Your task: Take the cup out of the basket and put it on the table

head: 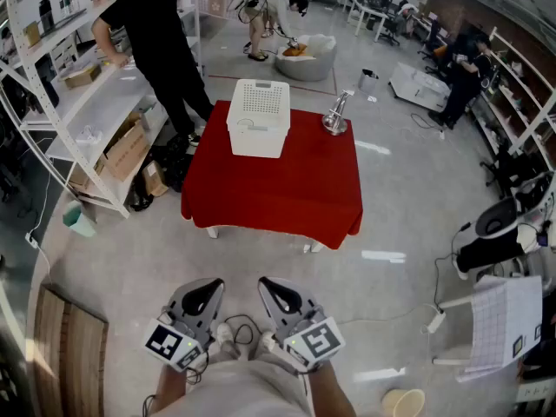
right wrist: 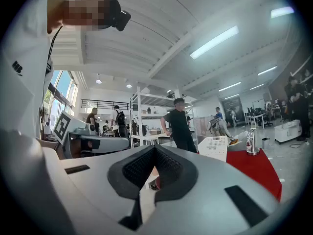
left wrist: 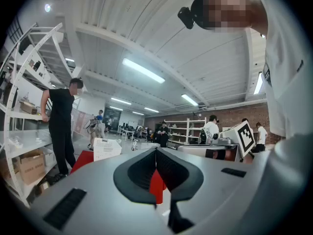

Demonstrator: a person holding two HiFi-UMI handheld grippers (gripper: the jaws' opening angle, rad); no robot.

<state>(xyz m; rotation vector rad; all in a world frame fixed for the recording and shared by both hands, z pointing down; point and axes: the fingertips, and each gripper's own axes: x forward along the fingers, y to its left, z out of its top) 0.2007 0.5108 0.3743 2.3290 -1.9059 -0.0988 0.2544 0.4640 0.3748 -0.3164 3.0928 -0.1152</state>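
**Q:** Status on the cup?

**A:** Not begun, as far as the views show. You stand well back from the table. The white basket sits upright on the far left part of the red cloth. No cup is on the cloth, so I judge it is in the basket.

**Q:** Claws?

**A:** Both are clenched on nothing. The left gripper and the right gripper are held side by side near your waist, pointing toward the table. Each gripper view shows its jaws pressed together with only floor and cloth beyond them.

**Q:** What remains?

**A:** All of it, in my judgement. You have to walk up, open a claw, reach into the basket, take the cup, lift it clear and set it on bare cloth.

**Q:** What can't be read?

**A:** The cup itself appears in no view. The basket's top reads as a perforated white surface, and I can't tell whether that is a lid or the floor seen through an open top. The gripper views catch only its side wall. A silver thing stands near the table's far right corner, too small to name. Your hands are cut off at the bottom edge of the head view.
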